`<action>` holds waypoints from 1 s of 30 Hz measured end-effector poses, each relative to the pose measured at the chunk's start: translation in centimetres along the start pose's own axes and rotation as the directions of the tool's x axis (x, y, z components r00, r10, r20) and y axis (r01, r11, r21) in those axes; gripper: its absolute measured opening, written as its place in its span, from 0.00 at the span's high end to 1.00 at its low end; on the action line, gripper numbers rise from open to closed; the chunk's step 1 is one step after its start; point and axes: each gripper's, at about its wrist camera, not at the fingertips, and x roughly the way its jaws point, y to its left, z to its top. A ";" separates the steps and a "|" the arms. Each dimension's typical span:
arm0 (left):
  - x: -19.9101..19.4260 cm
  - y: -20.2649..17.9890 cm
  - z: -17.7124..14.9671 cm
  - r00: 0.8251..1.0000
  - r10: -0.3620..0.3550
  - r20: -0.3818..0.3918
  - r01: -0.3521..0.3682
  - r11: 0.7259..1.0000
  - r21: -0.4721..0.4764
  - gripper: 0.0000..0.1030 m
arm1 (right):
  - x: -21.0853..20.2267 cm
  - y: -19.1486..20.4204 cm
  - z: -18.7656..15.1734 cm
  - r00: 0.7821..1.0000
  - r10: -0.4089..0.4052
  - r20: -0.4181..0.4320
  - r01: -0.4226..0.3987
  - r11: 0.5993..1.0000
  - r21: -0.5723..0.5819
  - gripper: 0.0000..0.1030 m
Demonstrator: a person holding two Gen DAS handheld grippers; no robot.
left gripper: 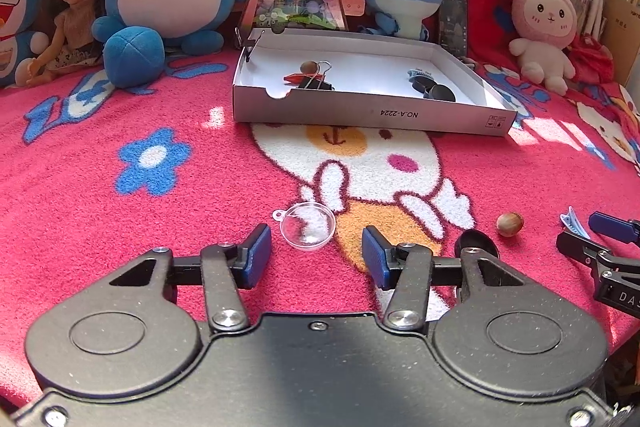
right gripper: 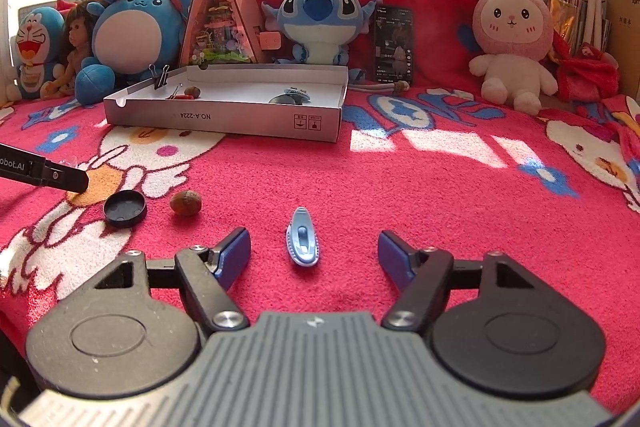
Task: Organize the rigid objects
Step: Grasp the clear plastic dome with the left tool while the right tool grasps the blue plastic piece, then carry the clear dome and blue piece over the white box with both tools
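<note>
Jaws apart both sides; clear dome (left gripper: 307, 225) edges faint, maybe untouched

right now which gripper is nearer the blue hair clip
Right. The blue hair clip lies on the blanket between the open jaws of the right gripper, untouched. The left gripper is off to its left, around a clear plastic dome.

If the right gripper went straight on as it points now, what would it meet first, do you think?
Most likely the blue hair clip, lying on the blanket just ahead, centred between the open jaws of the right gripper.
</note>
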 end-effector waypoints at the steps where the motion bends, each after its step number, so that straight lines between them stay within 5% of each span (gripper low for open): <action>1: 0.0 0.0 0.0 1.000 0.000 0.002 0.000 1.000 0.000 0.61 | -0.1 0.1 0.0 1.000 0.003 0.005 -0.003 1.000 -0.003 0.31; 6: -0.1 -0.1 0.0 1.000 0.006 0.008 -0.007 1.000 0.006 0.74 | -0.1 0.6 0.0 1.000 0.000 0.015 0.000 1.000 -0.010 0.58; 15: -0.1 -0.4 0.0 1.000 0.024 0.013 -0.025 1.000 0.014 0.74 | 0.0 1.3 0.2 1.000 0.001 0.017 -0.001 0.999 -0.036 0.78; 30: -0.2 -0.5 0.5 0.999 0.041 0.029 -0.041 0.999 -0.003 0.74 | 0.6 1.8 1.1 1.000 0.010 0.024 -0.010 1.000 -0.027 0.80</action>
